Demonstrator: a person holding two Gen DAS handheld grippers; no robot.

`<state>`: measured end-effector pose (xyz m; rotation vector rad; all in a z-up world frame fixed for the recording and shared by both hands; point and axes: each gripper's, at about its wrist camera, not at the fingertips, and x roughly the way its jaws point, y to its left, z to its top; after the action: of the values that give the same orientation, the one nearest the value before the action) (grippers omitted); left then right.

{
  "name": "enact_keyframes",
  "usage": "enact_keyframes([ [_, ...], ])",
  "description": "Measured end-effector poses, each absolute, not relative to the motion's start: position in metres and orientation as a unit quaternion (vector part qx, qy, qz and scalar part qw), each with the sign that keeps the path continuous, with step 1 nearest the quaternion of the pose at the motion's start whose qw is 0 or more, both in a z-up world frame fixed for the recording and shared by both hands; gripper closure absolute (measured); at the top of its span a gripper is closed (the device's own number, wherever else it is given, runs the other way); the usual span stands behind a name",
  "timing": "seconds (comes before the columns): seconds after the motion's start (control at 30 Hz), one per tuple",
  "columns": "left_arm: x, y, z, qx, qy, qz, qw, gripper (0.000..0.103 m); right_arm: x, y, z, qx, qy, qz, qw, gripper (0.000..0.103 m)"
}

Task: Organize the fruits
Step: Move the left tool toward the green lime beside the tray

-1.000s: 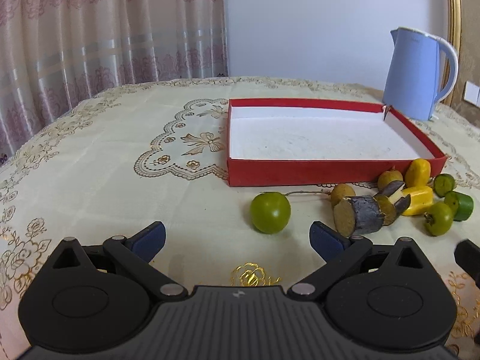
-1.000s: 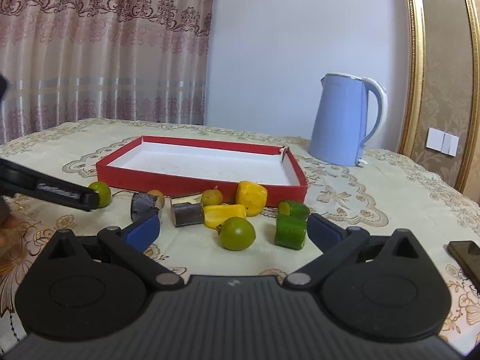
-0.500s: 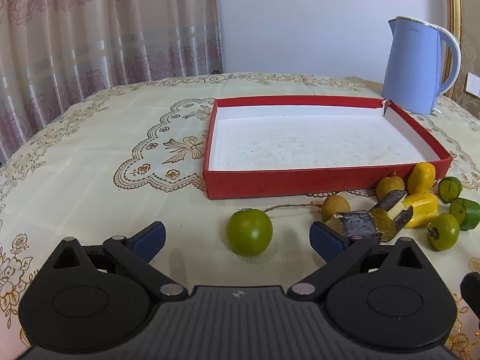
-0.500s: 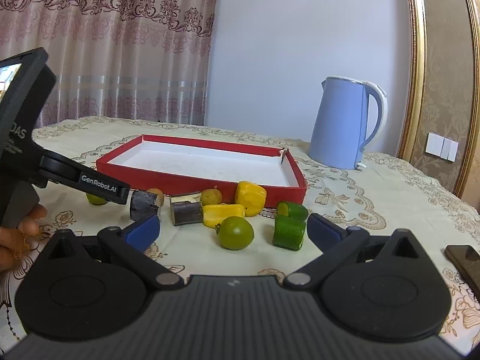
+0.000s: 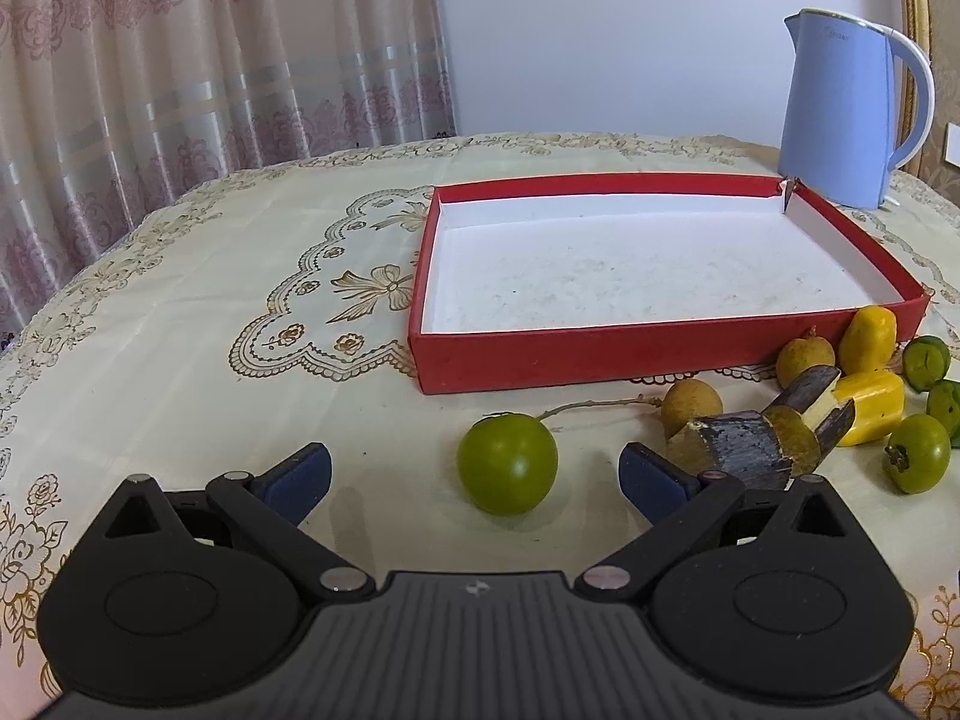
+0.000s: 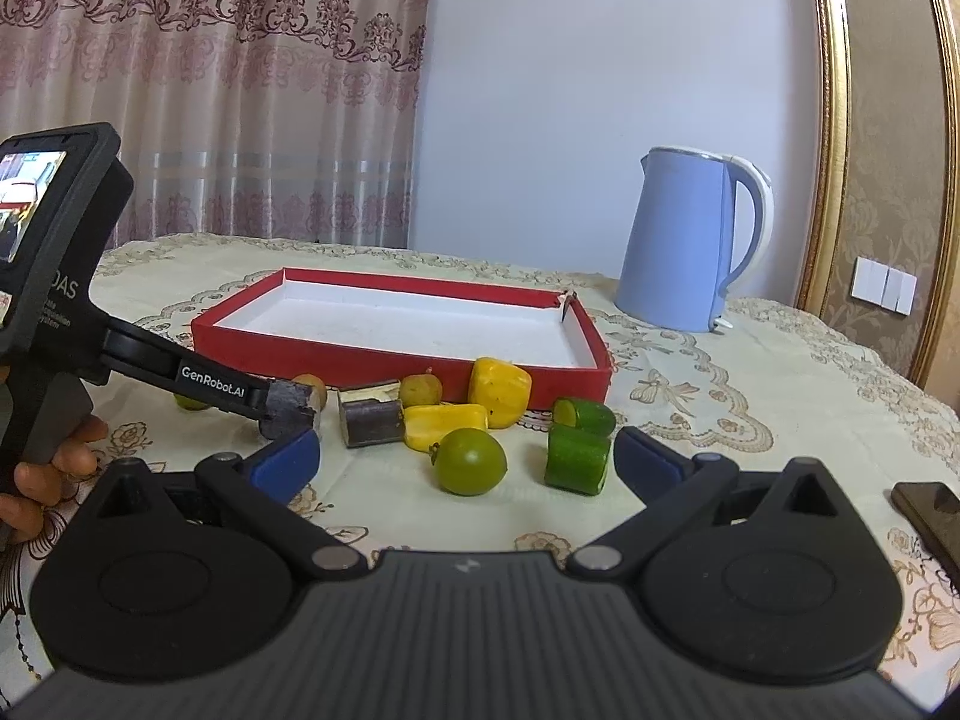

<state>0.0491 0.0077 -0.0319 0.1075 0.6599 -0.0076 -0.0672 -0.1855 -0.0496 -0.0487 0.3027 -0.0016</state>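
Tray (image 5: 636,354) empty beyond both claws, all fruit outside. Left gripper (image 5: 474,471) wide open around green fruit (image 5: 507,463), unclamped; right gripper (image 6: 465,457) open, empty.

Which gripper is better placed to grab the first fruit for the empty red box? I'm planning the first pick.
Left, probably. The left gripper is open, with the round green fruit just ahead between its blue fingers. The right gripper is open too, behind another green fruit, but looks farther from the red cardboard box.
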Motion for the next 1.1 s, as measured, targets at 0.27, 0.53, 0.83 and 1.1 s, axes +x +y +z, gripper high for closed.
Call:
enact_keyframes([
  [0.27,0.049,0.017,-0.03,0.036,0.326,-0.004,0.945,0.0,-0.068,-0.186,-0.05,-0.023,0.151,0.001,0.988,0.0],
  [0.53,0.046,0.039,-0.027,0.003,0.331,-0.014,0.943,0.0,-0.067,-0.186,-0.05,-0.02,0.15,0.001,0.988,0.0],
  [0.83,0.051,0.021,-0.031,0.021,0.334,-0.027,0.942,0.0,-0.067,-0.185,-0.051,-0.021,0.151,0.009,0.988,0.0],
  [1.1,0.055,0.011,-0.033,0.037,0.324,-0.023,0.945,0.0,-0.067,-0.189,-0.051,-0.013,0.154,0.009,0.988,0.0],
])
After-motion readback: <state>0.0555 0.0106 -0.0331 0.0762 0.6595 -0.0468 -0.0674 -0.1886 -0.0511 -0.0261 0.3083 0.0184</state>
